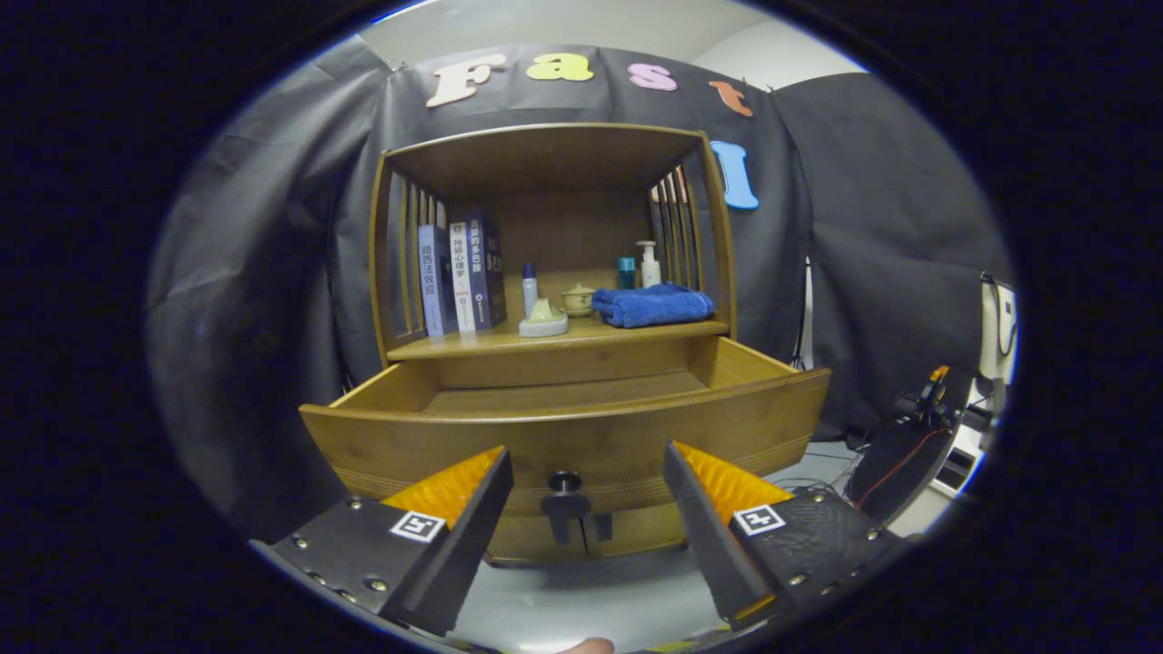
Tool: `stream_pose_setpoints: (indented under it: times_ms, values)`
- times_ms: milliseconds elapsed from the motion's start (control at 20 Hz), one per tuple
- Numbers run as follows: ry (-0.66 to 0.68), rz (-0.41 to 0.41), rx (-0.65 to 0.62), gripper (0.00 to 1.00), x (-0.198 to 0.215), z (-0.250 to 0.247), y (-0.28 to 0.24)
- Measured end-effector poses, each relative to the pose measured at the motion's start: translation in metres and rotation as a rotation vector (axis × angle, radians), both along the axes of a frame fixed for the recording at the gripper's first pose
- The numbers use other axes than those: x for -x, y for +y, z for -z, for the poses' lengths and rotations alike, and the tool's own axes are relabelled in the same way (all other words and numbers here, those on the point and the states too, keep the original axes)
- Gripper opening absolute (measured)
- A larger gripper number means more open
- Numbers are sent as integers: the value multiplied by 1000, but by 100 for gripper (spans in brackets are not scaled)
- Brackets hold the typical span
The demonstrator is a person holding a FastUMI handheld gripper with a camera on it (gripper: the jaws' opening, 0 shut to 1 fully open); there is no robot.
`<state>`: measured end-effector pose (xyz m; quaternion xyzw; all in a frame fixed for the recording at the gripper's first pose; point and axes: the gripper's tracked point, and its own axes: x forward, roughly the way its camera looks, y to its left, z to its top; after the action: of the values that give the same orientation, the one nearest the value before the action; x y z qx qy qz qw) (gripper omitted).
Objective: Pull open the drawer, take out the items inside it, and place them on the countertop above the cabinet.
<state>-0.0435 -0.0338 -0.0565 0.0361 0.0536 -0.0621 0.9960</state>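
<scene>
1. The gripper (586, 472) has its fingers spread wide apart and holds nothing; a fingertip of the person shows just below and between them.
2. Between the fingers, just ahead, sits the dark knob (564, 481) of the drawer (472, 436), with open air on both sides of it.
3. The drawer is pulled well out of the wooden cabinet (545, 363); its front rim curves across the space beyond both fingertips. The visible part of the drawer floor is bare wood, but the front wall hides the nearest part of the inside.
4. Above the drawer, the countertop (482, 343) carries upright books (463, 272), a small bottle (530, 289), a pale green dish (543, 320), a lidded pot (578, 300), a folded blue towel (652, 304) and a pump bottle (649, 263); its front strip is free.
5. Far right, cables and equipment (927, 409) are too small to make out.
</scene>
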Motion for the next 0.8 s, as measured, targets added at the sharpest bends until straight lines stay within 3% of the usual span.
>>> stream_pose_setpoints:
  times_ms: [800]
  values:
    - [81, -66, -4, 99, -65, 50, 27]
